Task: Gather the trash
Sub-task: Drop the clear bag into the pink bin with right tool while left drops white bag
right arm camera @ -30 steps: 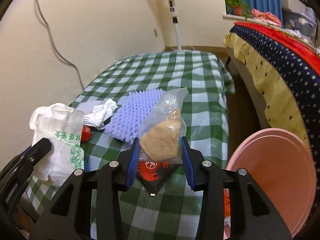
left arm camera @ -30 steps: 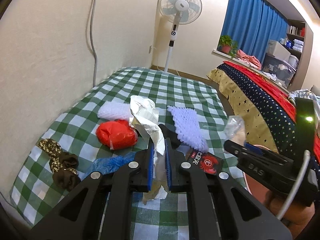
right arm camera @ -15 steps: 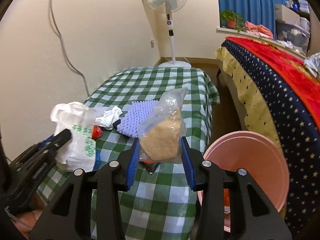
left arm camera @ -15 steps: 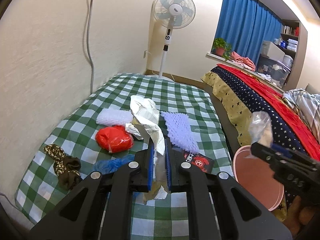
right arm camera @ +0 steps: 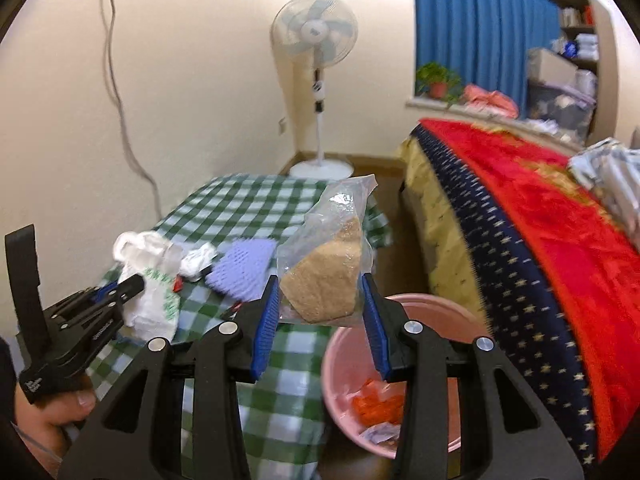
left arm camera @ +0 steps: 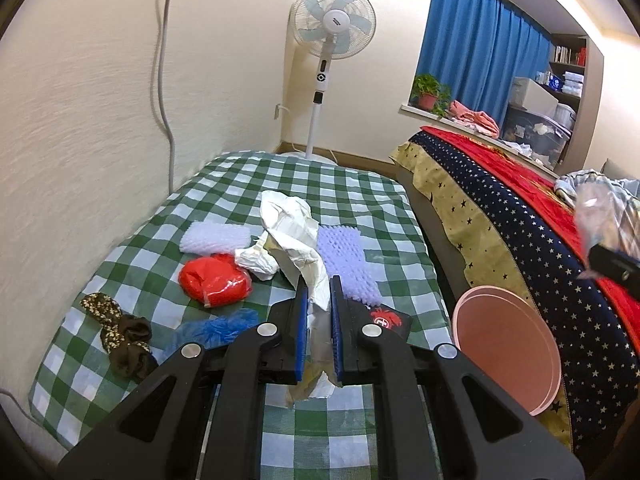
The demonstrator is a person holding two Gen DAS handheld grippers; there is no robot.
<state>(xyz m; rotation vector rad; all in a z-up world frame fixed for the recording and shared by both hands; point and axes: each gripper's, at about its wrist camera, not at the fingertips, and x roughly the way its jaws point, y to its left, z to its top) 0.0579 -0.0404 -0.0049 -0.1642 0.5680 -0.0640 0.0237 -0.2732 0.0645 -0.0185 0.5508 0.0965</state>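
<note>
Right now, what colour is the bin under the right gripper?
Pink bin, clearest in the right wrist view, below the right gripper.

The right gripper, clamped on a clear bag of brown crumbs, has swung away from the checked table and now sits higher, above the near edge of the pink bin, whose inside with orange scraps has come into sight. In the left wrist view that gripper has slid from the lower right to the far right edge, uncovering the whole bin rim. The left gripper, gripping a crumpled white bag, has risen a little, so more of the table shows
</note>
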